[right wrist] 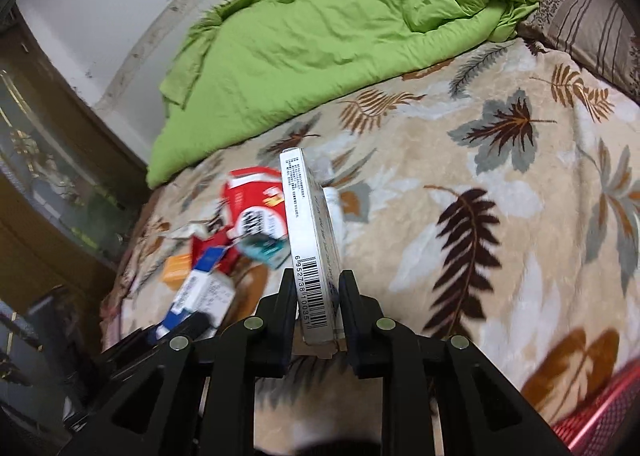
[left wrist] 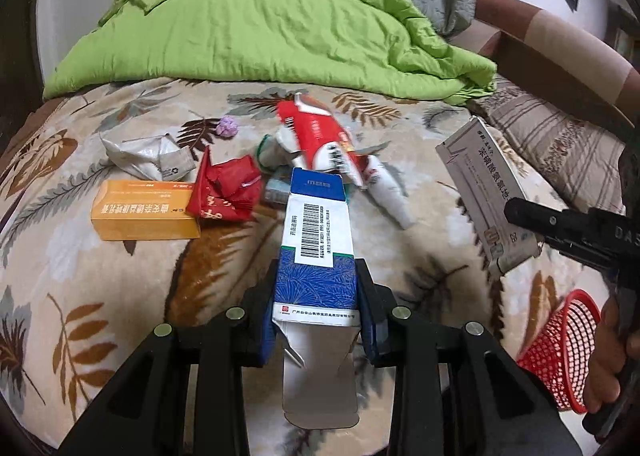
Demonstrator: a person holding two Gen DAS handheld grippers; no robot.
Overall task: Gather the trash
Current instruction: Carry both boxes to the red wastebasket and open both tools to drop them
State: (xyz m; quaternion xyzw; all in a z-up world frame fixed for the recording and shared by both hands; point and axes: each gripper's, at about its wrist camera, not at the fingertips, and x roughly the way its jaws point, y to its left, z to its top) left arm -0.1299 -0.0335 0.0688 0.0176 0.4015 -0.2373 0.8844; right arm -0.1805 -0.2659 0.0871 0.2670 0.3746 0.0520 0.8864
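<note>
We have the left hand-held gripper (left wrist: 318, 296) clamped on a blue-and-white carton (left wrist: 314, 232) and the right hand-held gripper (right wrist: 318, 296) clamped on a flat white box (right wrist: 312, 240), both lifted off the bed (right wrist: 500, 256) near the red basket (left wrist: 560, 348), probably for dropping in.

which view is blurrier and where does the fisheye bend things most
Right wrist view: blurrier, the trash pile on the bed smears with motion, while the white box in the right gripper stays sharp. Left wrist view: mostly crisp, the barcode on the blue box in the left gripper shows clearly. Both views: bending is strongest at the dark corners, curving the leaf-print blanket and the red basket.
</note>
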